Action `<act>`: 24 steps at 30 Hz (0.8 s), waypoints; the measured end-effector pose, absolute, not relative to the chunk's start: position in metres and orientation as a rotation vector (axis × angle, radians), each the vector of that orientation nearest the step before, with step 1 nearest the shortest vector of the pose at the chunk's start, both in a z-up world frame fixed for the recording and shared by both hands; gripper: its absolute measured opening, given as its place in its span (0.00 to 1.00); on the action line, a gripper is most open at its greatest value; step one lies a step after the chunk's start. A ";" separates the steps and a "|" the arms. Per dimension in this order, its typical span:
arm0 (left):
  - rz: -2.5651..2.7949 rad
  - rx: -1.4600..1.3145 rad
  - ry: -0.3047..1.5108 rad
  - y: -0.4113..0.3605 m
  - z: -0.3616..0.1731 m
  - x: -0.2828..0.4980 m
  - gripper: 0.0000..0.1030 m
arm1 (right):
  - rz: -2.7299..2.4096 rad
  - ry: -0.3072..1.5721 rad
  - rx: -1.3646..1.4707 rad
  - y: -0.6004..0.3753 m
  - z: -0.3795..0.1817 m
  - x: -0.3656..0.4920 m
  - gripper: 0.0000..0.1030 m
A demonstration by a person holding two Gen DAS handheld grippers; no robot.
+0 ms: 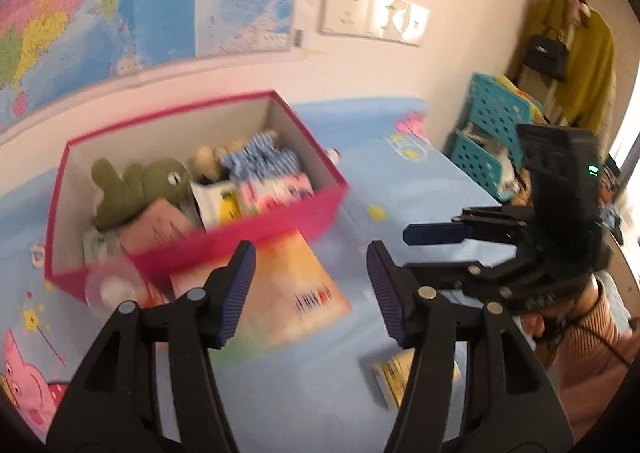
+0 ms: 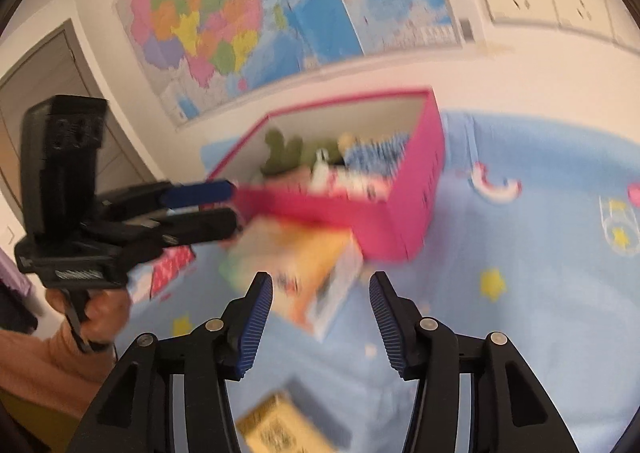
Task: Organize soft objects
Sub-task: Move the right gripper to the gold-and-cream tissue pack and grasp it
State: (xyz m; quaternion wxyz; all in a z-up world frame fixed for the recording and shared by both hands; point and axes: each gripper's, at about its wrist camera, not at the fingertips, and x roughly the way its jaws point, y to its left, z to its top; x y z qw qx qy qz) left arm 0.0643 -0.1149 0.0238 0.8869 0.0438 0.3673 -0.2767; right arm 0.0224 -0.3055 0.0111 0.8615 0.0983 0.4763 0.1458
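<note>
1. A pink box (image 1: 240, 231) sits on a bed covered with a light blue cartoon sheet (image 1: 400, 181), close to the wall where a big coloured map (image 1: 100, 1) hangs.
2. Inside the box lie the soft things: a green plush frog (image 1: 136, 189) at the left, a pale plush toy in a blue-and-white striped outfit (image 1: 260, 161) toward the back right, and a pink-patterned packet (image 1: 276, 191) against the front wall. A white and yellow item sits between them, too blurred to name.
3. An orange picture book (image 1: 292, 293) lies flat on the sheet in front of the box, with its far edge tucked under the box's front corner.
4. A small yellow booklet (image 2: 280, 429) lies on the sheet nearer to the person, apart from the book.
5. The left gripper (image 1: 310, 293) hangs above the book with its blue-padded fingers (image 1: 240, 293) spread wide and nothing between them.
6. The right gripper (image 2: 320, 323) also hovers over the sheet, fingers (image 2: 256, 323) wide apart and empty, pointing toward the box.
7. A round pinkish object (image 1: 114, 287) rests by the box's front left corner; blur hides what it is.
8. Teal perforated baskets (image 1: 492, 121) stand beyond the bed, and a mustard-yellow garment (image 1: 588, 65) and a black handbag (image 1: 546, 55) hang by the wall.
</note>
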 end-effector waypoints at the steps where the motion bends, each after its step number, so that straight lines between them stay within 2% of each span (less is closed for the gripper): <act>1: -0.584 0.087 0.775 -0.113 0.021 0.059 0.58 | 0.305 1.015 0.210 -0.307 0.007 0.016 0.51; 15: -0.676 0.045 0.998 -0.128 -0.056 0.010 0.57 | 0.326 1.187 0.273 -0.307 -0.029 -0.057 0.51; 17: -0.685 0.037 1.011 -0.128 -0.062 0.008 0.53 | 0.326 1.198 0.279 -0.304 -0.032 -0.062 0.50; 19: -0.696 0.018 1.036 -0.129 -0.067 0.007 0.43 | 0.320 1.200 0.291 -0.303 -0.034 -0.066 0.48; 24: -0.732 0.001 1.070 -0.131 -0.075 0.002 0.35 | 0.321 1.193 0.315 -0.299 -0.036 -0.066 0.40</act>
